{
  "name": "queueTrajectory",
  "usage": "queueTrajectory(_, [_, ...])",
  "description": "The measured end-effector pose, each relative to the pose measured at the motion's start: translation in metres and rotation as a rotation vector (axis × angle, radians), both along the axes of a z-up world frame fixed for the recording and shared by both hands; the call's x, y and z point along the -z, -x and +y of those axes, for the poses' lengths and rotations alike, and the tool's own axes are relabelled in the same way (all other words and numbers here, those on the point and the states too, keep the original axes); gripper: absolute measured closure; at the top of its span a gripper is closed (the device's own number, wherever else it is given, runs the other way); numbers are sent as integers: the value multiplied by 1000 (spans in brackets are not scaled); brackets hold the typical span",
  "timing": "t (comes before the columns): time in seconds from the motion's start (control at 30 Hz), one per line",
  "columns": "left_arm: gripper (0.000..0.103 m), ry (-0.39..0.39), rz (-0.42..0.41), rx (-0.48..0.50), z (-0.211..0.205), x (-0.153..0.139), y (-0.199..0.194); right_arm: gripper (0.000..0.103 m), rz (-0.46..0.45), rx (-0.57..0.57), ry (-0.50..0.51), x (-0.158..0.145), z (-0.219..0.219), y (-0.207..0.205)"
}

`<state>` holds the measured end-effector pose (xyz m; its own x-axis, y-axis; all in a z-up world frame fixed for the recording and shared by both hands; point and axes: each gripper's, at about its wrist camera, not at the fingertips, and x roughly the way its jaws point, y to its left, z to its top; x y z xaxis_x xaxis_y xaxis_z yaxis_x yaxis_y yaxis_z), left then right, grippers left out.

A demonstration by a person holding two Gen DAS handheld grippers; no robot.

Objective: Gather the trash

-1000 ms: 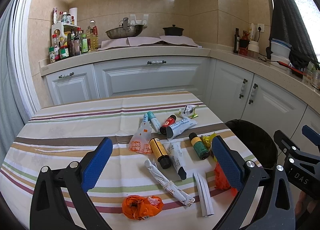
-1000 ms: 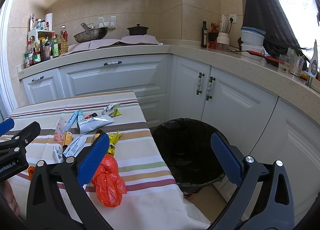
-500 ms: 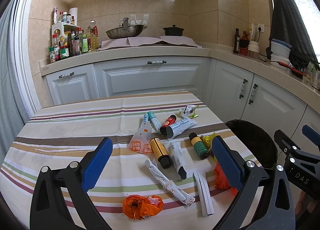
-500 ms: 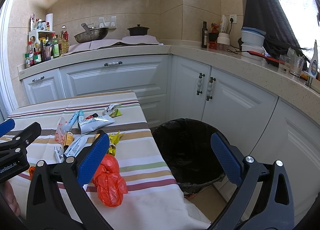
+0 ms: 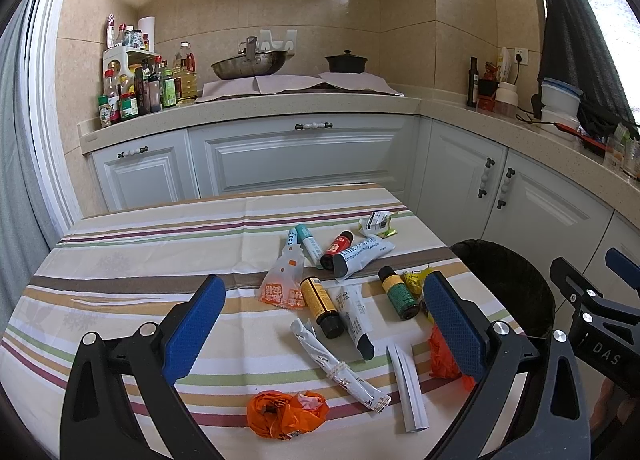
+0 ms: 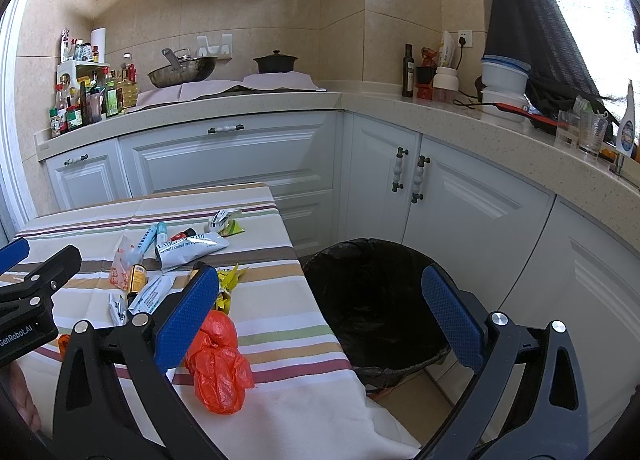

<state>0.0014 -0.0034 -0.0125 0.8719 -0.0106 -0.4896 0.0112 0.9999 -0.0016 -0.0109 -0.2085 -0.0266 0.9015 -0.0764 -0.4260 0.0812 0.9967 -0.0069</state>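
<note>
The left gripper (image 5: 320,320) gapes wide and holds nothing; its right finger (image 5: 450,326) hides part of the red bag (image 5: 442,352) near the table's (image 5: 140,260) right edge. The right gripper (image 6: 320,320) is equally spread and empty, its left finger (image 6: 188,316) covering some trash (image 6: 176,256). Tubes, bottles and wrappers lie clustered mid-table. The bin (image 6: 372,300) stands just beside the table, open floor behind it.
</note>
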Motion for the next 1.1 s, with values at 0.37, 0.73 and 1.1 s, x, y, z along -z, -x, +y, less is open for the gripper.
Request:
queueTrajectory(0.37, [6, 1, 1, 0, 0, 0, 0, 4, 0, 0, -2, 0, 0, 0])
queueTrajectory(0.73, [6, 4, 6, 2, -1, 5, -1, 4, 1, 1, -1, 0, 0, 0])
queueTrajectory(1.1, [6, 5, 9, 9, 0, 0, -1, 4, 3, 0, -9, -3, -4, 2])
